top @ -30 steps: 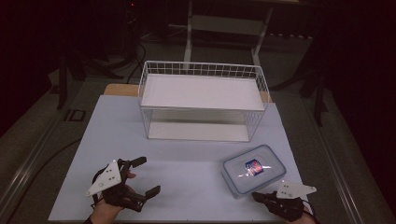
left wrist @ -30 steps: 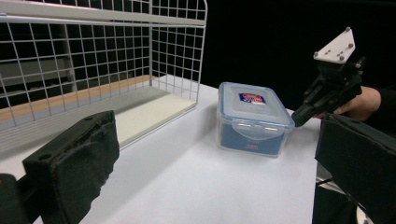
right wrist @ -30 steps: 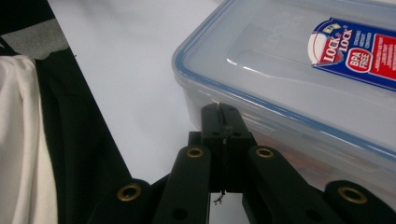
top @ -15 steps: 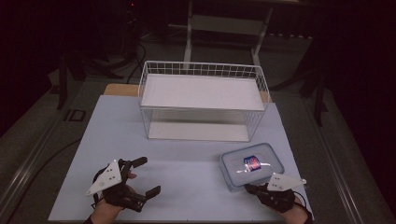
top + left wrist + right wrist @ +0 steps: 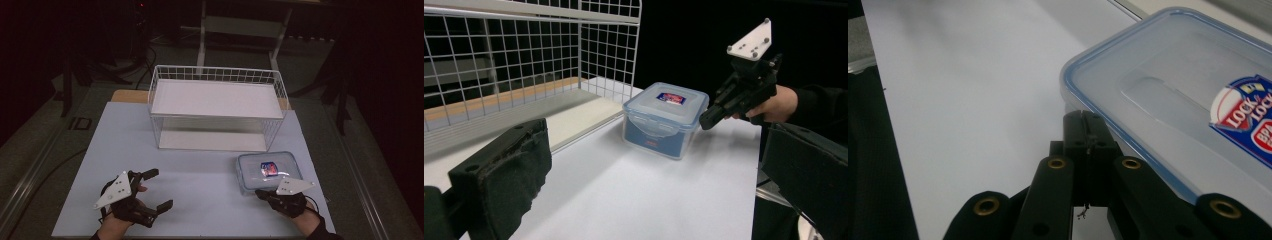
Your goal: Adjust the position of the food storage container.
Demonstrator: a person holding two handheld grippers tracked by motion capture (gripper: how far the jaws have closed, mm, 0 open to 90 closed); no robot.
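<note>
1. The counter [image 5: 200, 175] is covered with a pale, light blue-white surface and carries all the things.
2. A white wire basket [image 5: 217, 107] stands at the far middle of the counter. It has a flat white shelf on top and a second white floor below.
3. A clear plastic box [image 5: 268, 171] with a blue-edged lid lies flat on the counter, in front of the right corner of the basket and just beside it. The lid is on the box and has a red and blue label in the middle.
4. The left tongs [image 5: 154, 190] are near the front left edge of the counter, well apart from the box. Their two black jaws stand wide apart with nothing between them, so they are released.
5. The right tongs [image 5: 259, 192] are at the near corner of the box. In the right gripper view their jaws are pressed together, clenched on nothing, and the tip is at the rim of the lid; I cannot tell if it touches.
</note>
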